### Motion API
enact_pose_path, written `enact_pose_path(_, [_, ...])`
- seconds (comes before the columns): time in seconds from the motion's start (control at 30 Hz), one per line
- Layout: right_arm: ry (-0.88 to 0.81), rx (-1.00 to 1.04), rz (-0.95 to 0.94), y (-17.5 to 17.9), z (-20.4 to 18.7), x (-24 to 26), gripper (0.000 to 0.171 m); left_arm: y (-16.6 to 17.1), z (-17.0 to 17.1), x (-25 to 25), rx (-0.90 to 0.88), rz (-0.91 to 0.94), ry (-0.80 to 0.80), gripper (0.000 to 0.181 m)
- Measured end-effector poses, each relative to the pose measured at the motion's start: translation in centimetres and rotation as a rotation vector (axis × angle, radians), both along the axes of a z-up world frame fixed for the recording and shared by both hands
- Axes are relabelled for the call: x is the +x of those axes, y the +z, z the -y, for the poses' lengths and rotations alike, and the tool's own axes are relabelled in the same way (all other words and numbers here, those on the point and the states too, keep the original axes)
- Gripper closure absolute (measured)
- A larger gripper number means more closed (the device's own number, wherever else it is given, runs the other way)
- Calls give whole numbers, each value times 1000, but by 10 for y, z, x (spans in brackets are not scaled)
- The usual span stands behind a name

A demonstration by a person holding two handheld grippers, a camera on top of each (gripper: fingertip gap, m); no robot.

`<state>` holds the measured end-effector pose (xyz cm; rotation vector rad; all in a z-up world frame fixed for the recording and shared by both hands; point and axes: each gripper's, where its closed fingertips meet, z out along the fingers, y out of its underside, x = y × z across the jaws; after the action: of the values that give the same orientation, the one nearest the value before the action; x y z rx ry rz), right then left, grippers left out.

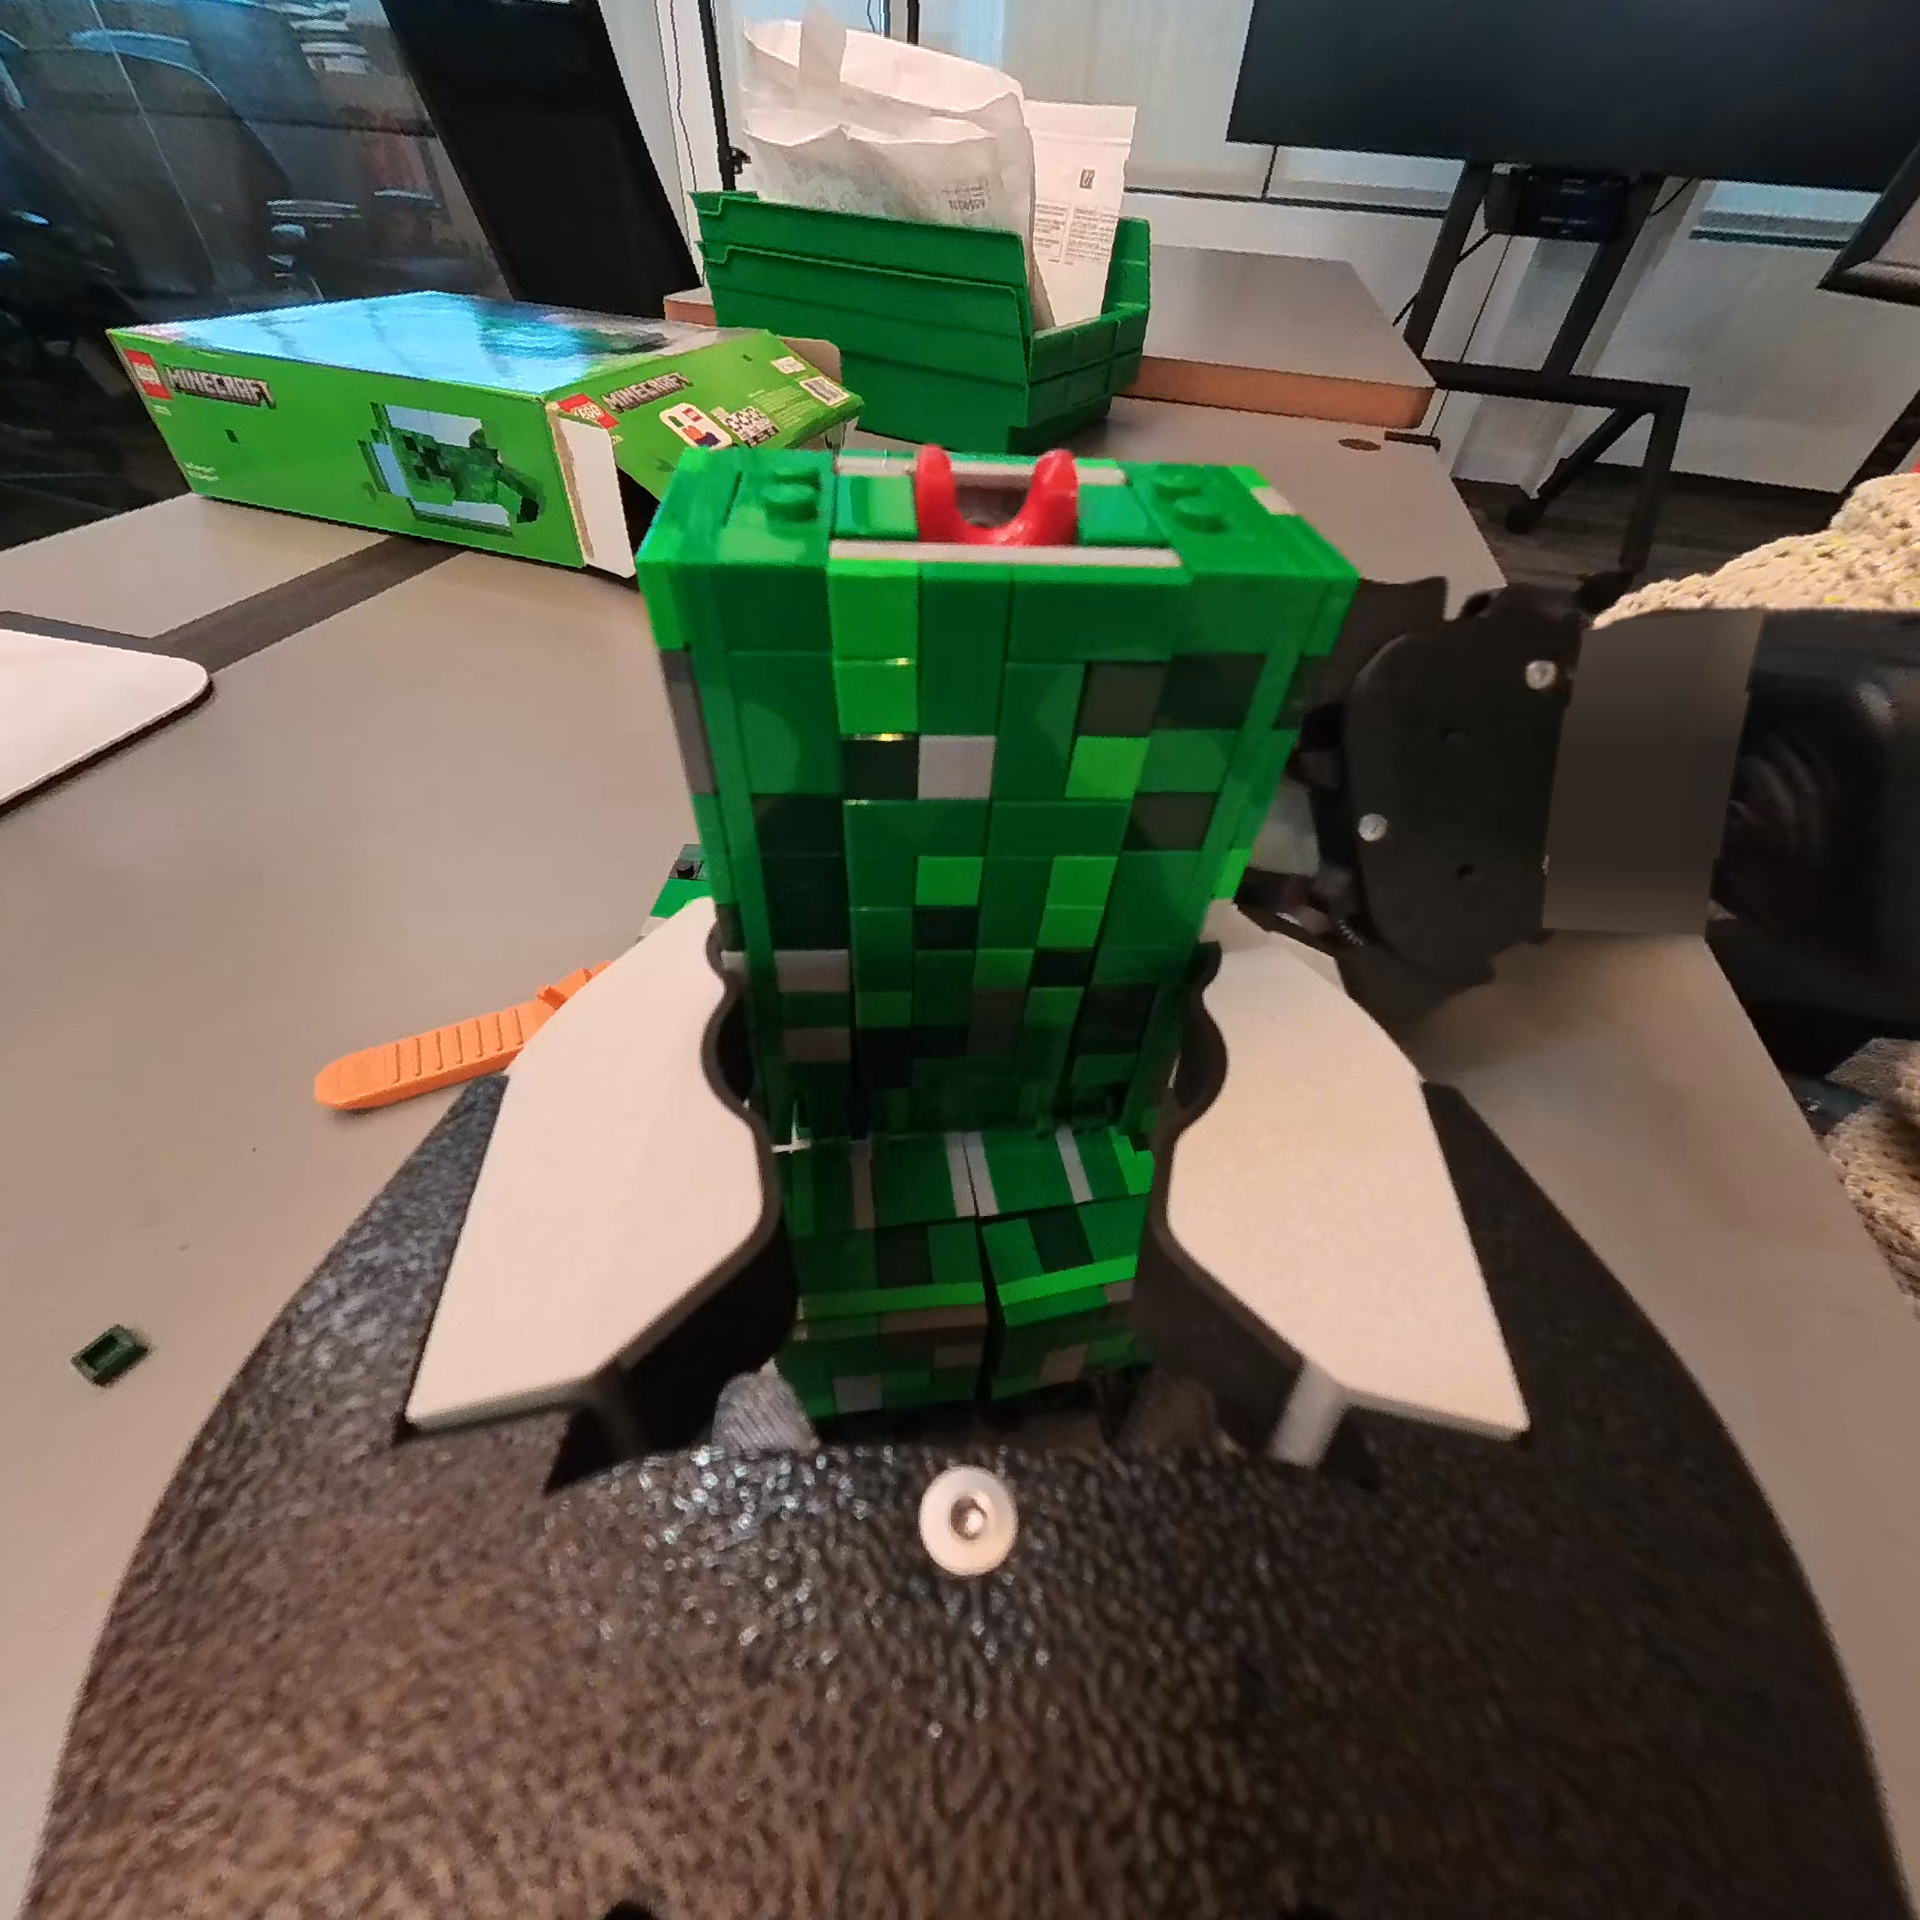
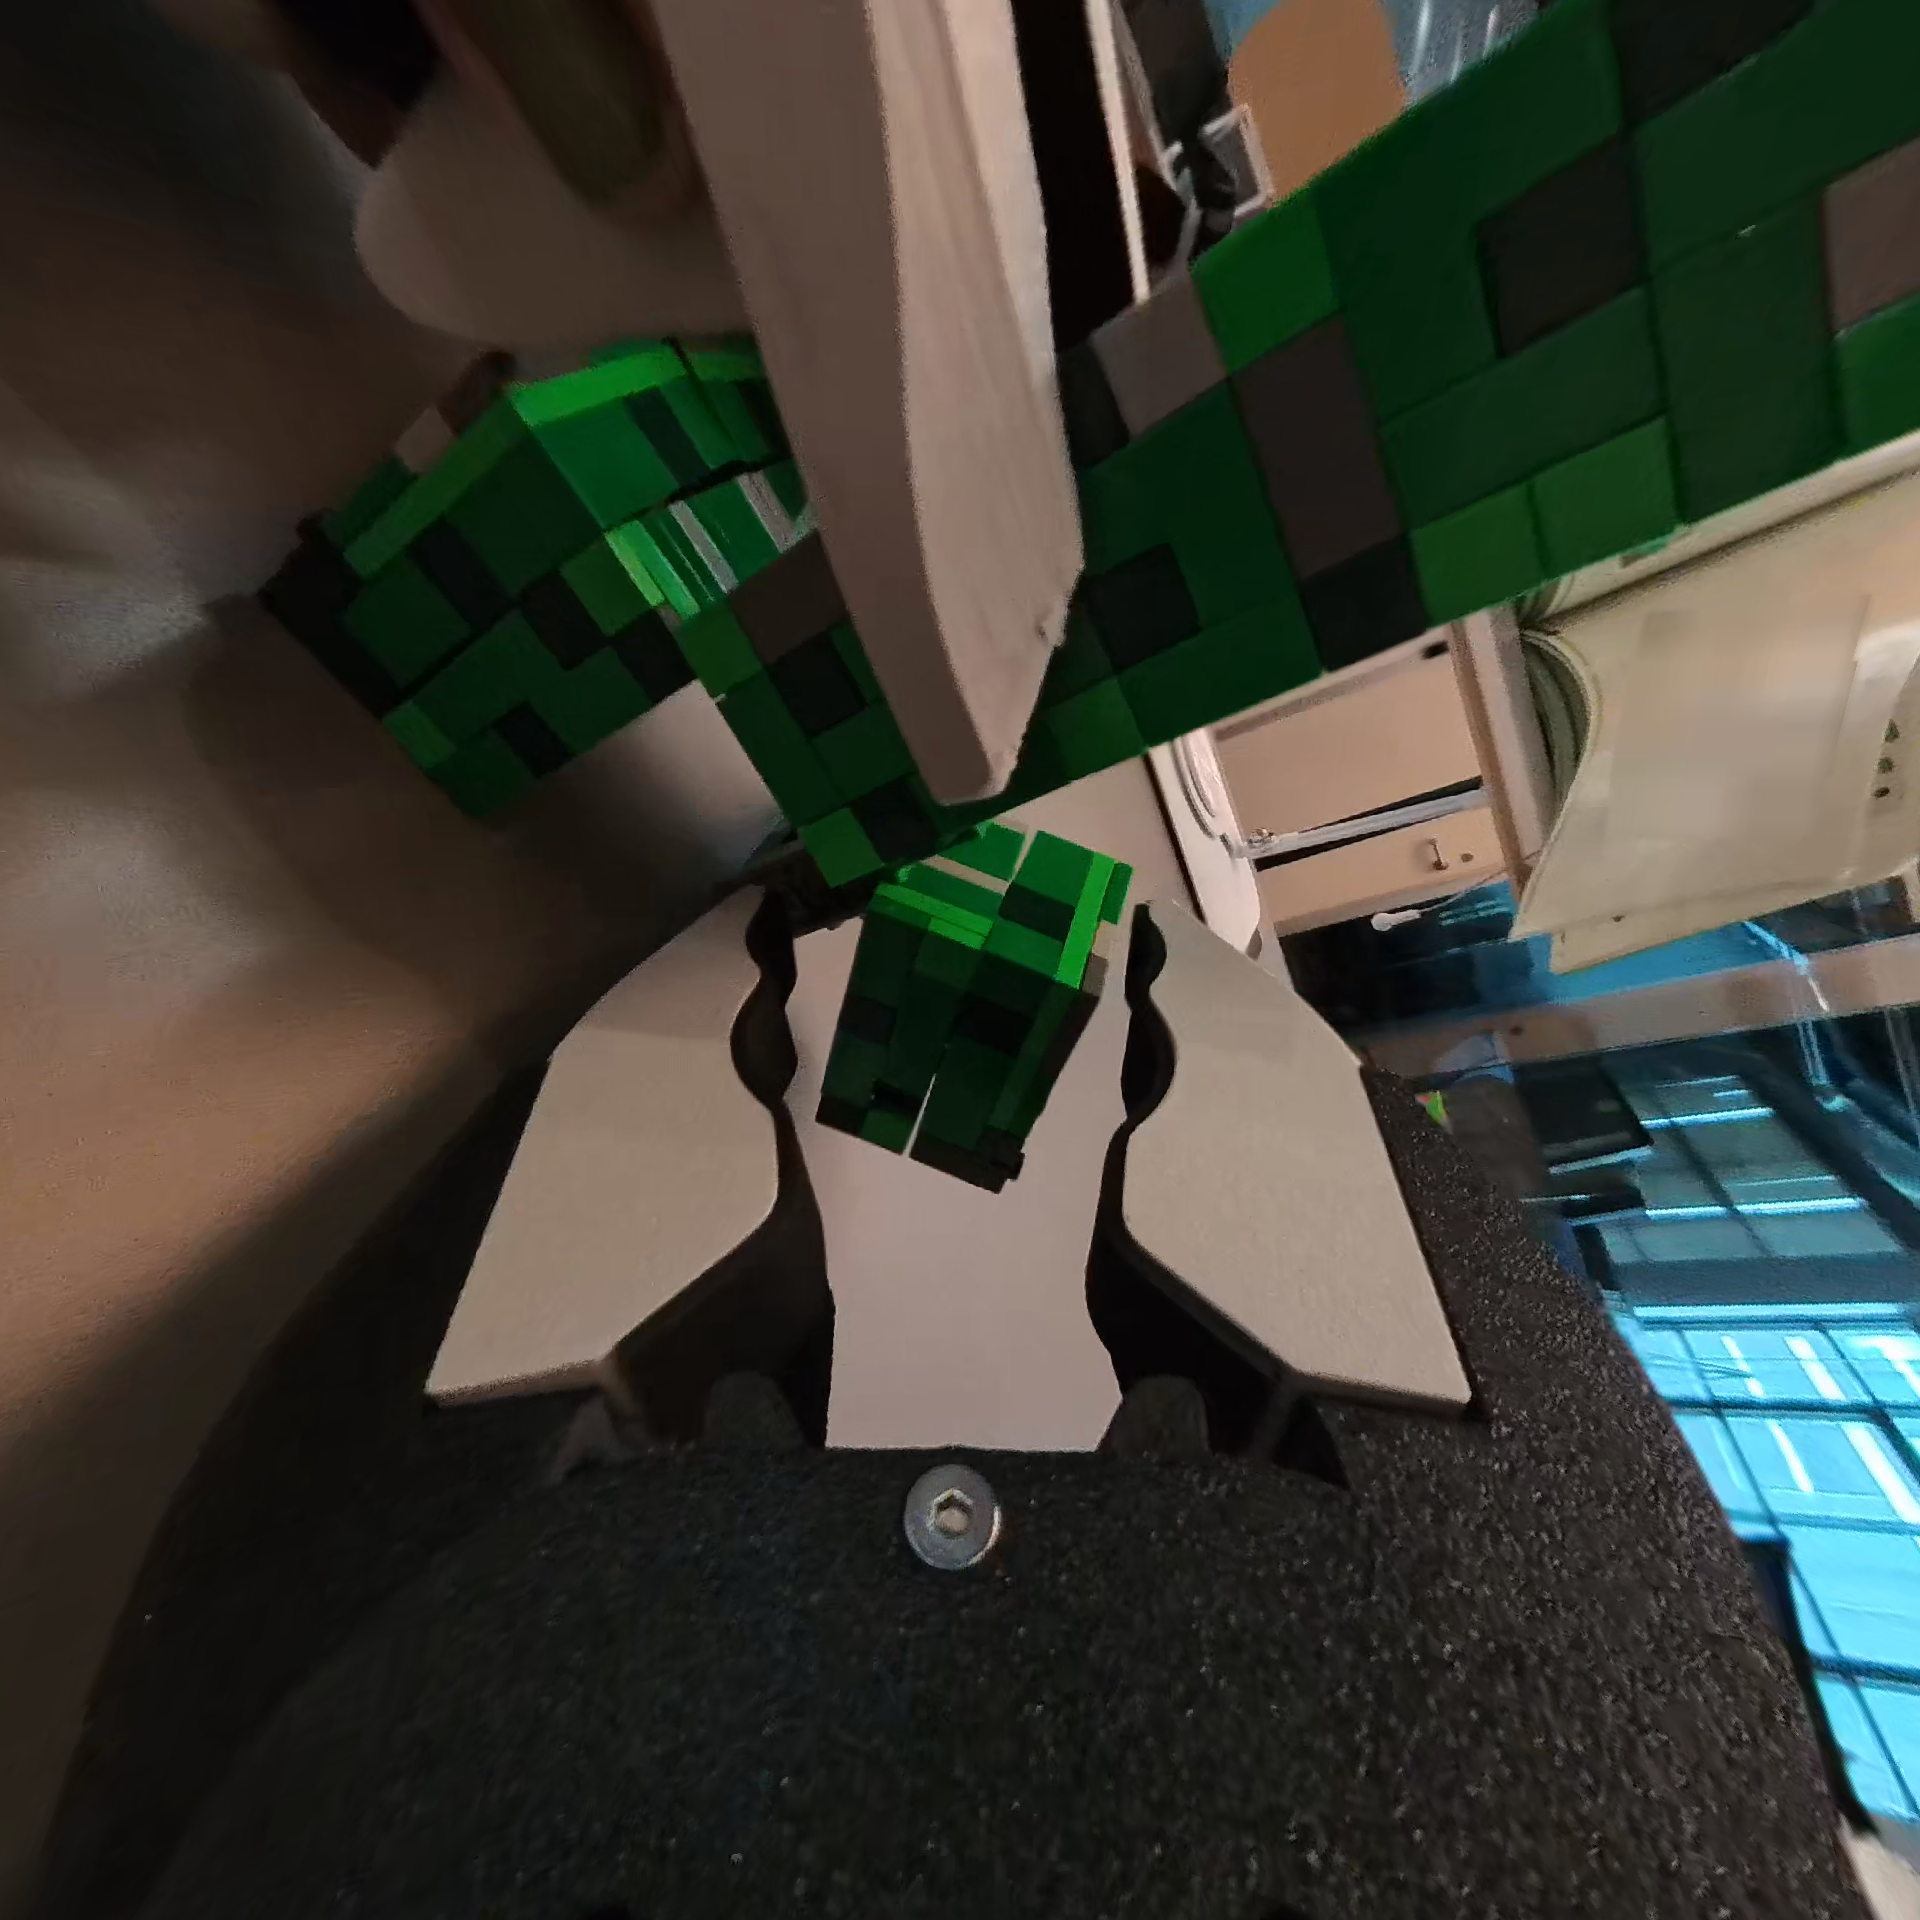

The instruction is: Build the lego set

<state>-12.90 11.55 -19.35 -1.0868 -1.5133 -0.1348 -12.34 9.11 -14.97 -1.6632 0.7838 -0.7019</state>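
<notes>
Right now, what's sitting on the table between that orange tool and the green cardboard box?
Nothing: in the left wrist view the table is bare between the orange tool and the green cardboard box. The green brick body stands just beside that stretch.

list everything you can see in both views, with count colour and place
lego body: 1, mixed greens with grey and black tiles, upright between the left tool's fingers
red piece: 1, red, on top of the body
foot block: 1, green, between the right tool's fingers, contact unclear
box: 1, green, table far left
bin: 1, green, behind, holds white bags
brick separator: 1, orange, table left
small piece: 1, dark green, table near left
left tool: 1, grey fingers, shut on body
right tool: 1, grey fingers
</notes>
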Motion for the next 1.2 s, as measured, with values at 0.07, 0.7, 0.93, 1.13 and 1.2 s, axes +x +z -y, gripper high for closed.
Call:
enact_pose_path(0.07, [7, 6, 9, -1, -2, -2, 111, 0, 0, 0, -1, 1, -1, 101])
enact_pose_path(0.7, [11, 72, 70, 1, -8, -2, 124, 0, -1, -1, 1, 1, 4, 101])
enact_pose_path(0.93, [12, 70, 51, 1, -6, 1, 120, 0, 0, 0, 4, 7, 1, 101])
enact_pose_path(1.13, [-23, -37, 57, -6, -9, 18, 124, 0, 0, 0, 3, 7, -1, 101])
enact_pose_path(1.2, [-32, -25, 73, -7, -10, 17, 126, 0, 0, -1, 4, 5, 2, 101])
